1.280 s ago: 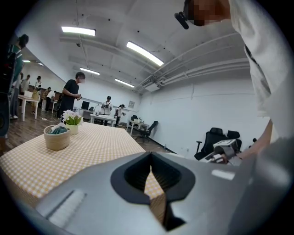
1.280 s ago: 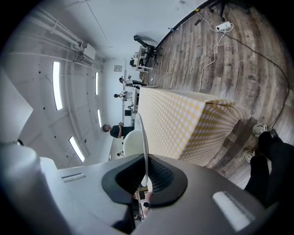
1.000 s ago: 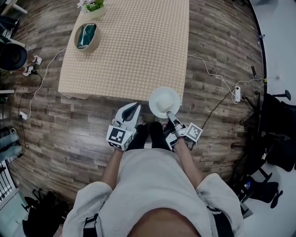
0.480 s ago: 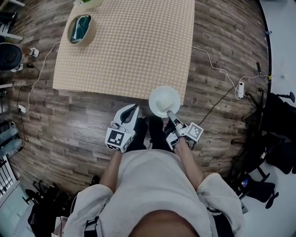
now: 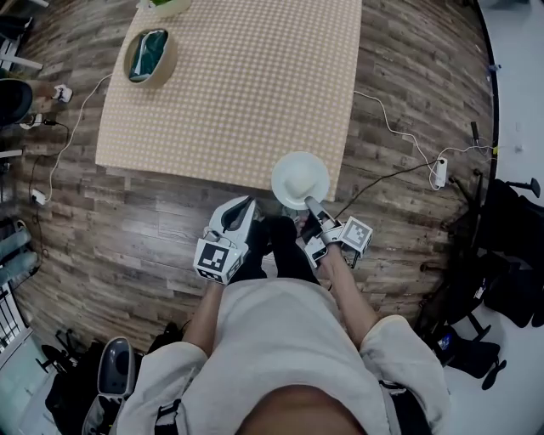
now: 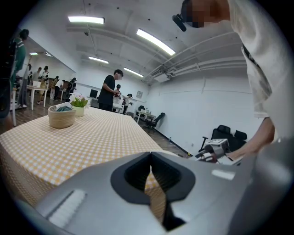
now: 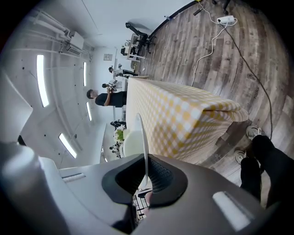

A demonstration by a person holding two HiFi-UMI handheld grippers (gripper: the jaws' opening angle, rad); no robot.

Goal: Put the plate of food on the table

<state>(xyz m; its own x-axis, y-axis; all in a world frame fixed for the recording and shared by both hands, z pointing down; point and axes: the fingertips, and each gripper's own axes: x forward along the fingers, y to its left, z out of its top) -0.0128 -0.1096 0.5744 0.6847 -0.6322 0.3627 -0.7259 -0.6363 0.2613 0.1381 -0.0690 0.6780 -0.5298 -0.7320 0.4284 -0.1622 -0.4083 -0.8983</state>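
Note:
A white plate (image 5: 300, 179) hangs level over the near right edge of the checked table (image 5: 229, 85), and its top looks bare. My right gripper (image 5: 310, 202) is shut on the plate's near rim. In the right gripper view the plate (image 7: 143, 133) stands edge-on between the closed jaws of my right gripper (image 7: 146, 176), with the table (image 7: 174, 110) just beyond. My left gripper (image 5: 249, 204) hovers left of the plate, over the floor. Its tips are shut with nothing between them in the left gripper view (image 6: 150, 172).
A woven basket (image 5: 150, 55) and a potted plant (image 5: 166, 4) stand at the table's far left corner. Cables and a power strip (image 5: 436, 172) lie on the wooden floor to the right, near black chairs (image 5: 501, 255). People (image 6: 109, 92) stand behind the table.
The plate and my right gripper have edged slightly up toward the table's near edge. The left gripper has barely moved.

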